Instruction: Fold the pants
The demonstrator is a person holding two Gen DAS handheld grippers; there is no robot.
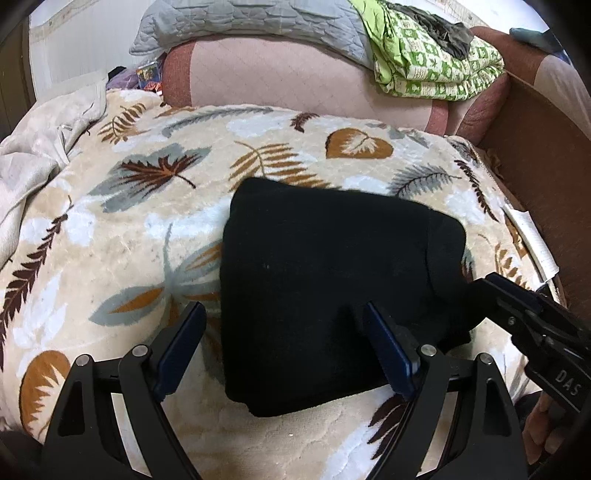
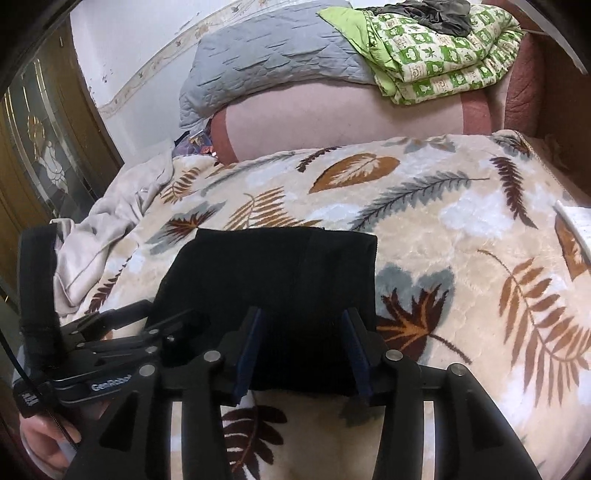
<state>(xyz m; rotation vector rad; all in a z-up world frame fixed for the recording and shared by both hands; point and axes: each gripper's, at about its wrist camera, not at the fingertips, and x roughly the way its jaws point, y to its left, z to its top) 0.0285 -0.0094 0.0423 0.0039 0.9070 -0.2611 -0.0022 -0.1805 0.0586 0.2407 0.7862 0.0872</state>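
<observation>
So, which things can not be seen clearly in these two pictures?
- Folded black pants: in both wrist views the cloth is too dark to count its layers or folds.
- Near edge of the pants: in the right wrist view the right gripper partly covers it.
- Small colourful items beside the pink cushion: too small and far to identify.
- Dark garment on the green patterned quilt: cut off by the top edge.

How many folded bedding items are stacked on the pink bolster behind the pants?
2. A grey quilted cover lies on the left of the pink bolster; a green patterned quilt lies on the right, with a dark garment on top. More may be hidden behind.
</observation>
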